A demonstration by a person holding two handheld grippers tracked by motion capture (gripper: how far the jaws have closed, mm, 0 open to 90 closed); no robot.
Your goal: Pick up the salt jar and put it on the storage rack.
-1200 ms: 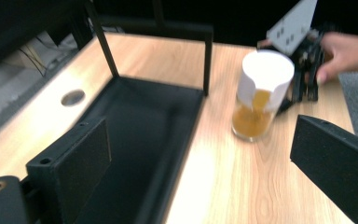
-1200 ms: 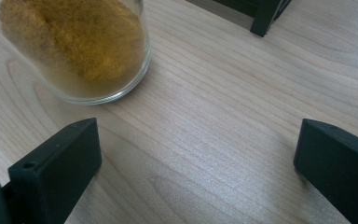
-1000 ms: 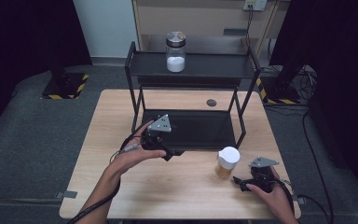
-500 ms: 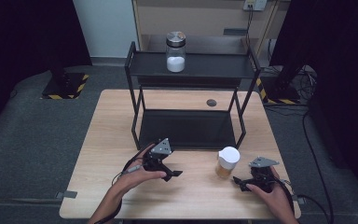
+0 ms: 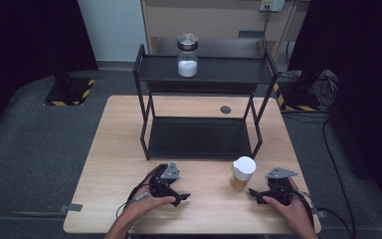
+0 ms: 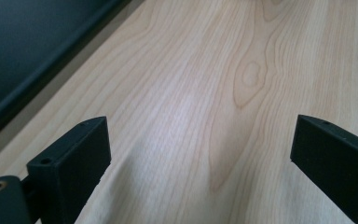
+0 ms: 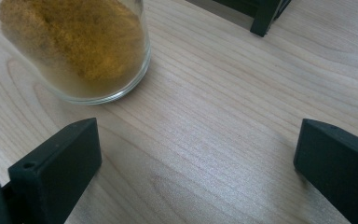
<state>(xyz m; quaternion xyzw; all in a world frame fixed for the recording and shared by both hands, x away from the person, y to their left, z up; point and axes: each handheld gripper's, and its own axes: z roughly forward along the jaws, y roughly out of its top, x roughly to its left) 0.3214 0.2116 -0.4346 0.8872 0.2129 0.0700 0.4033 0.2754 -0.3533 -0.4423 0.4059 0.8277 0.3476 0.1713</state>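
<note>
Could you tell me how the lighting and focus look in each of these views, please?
High view: evenly lit table, dark surroundings, everything fairly sharp. Left gripper view: a soft pale sheen on the wood between the open left claw, whose near jaws look blurred. Right gripper view: the spice jar is close and slightly soft, with a faint glare on the wood by the right claw.

white-lidded spice jar (image 5: pixel 242 173), upright, table's right

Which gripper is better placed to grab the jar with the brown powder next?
Right, probably. The right gripper sits just beside the white-lidded spice jar, jaws open, with the jar's glass base close ahead in the right gripper view. The left gripper, also open, is farther off over bare table.
</note>
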